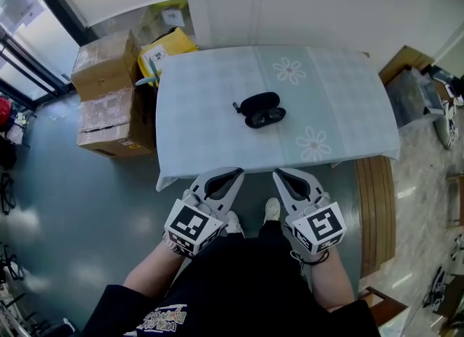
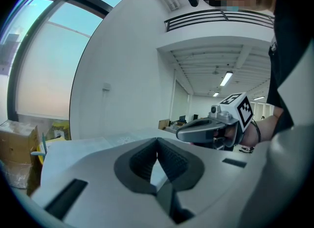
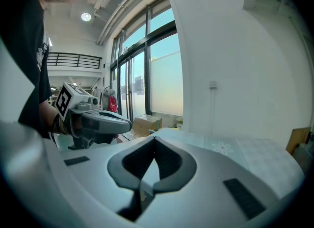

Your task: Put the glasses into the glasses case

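Closest in is the person's black top (image 1: 254, 292), filling the bottom of the head view, with a bare forearm coming out on each side.

The left gripper (image 1: 233, 175) is held low in front of the body, short of the table's near edge, its marker cube (image 1: 190, 228) toward the person and its jaws slanting up and to the right. In the left gripper view its two dark pads are pressed together at the tips, with nothing between them. The right gripper (image 1: 283, 177) mirrors that pose just beside it, its cube (image 1: 323, 228) near the wrist and its jaws slanting up and to the left. They too are clenched tip to tip on nothing. The two noses lean toward each other without touching, and a pair of white shoes (image 1: 272, 209) shows on the grey floor between them.

The glasses case (image 1: 261, 109) lies on the table (image 1: 203, 132), about mid-cloth and well apart from both grippers. It is black, glossy and rounded, lying open as two oval halves, one behind the other. The glasses (image 1: 267, 117) look to sit in the nearer half, where pale glints show. A small dark piece juts from the case's left end, and what it is cannot be made out.

The cloth is pale blue-green check with white flowers. Left of the table stand stacked cardboard boxes (image 1: 109, 100) and a yellow bag (image 1: 165, 49).
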The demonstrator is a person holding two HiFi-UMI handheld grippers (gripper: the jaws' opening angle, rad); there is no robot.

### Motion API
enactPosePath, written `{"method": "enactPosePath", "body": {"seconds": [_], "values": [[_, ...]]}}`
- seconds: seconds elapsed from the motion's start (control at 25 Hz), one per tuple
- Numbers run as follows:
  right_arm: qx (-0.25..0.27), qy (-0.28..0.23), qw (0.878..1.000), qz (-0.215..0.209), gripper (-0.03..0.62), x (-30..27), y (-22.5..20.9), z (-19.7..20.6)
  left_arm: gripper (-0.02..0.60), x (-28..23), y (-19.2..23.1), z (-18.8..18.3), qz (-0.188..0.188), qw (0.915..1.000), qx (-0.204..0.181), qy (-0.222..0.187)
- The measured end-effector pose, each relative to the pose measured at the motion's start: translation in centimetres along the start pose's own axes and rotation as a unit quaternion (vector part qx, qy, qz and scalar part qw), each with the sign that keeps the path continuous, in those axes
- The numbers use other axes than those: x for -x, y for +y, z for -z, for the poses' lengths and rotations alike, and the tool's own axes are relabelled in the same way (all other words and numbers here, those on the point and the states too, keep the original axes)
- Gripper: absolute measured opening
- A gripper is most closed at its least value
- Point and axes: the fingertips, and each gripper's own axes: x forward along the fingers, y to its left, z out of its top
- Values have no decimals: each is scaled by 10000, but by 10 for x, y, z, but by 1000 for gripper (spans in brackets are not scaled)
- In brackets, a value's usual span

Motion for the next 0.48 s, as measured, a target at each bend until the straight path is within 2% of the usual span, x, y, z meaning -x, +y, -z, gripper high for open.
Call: {"method": "enactPosePath", "body": {"seconds": [0.48], "values": [[28,41,10000,-32,21,6,2,2,28,4,-5,4,-85,9999,84,-48]]}}
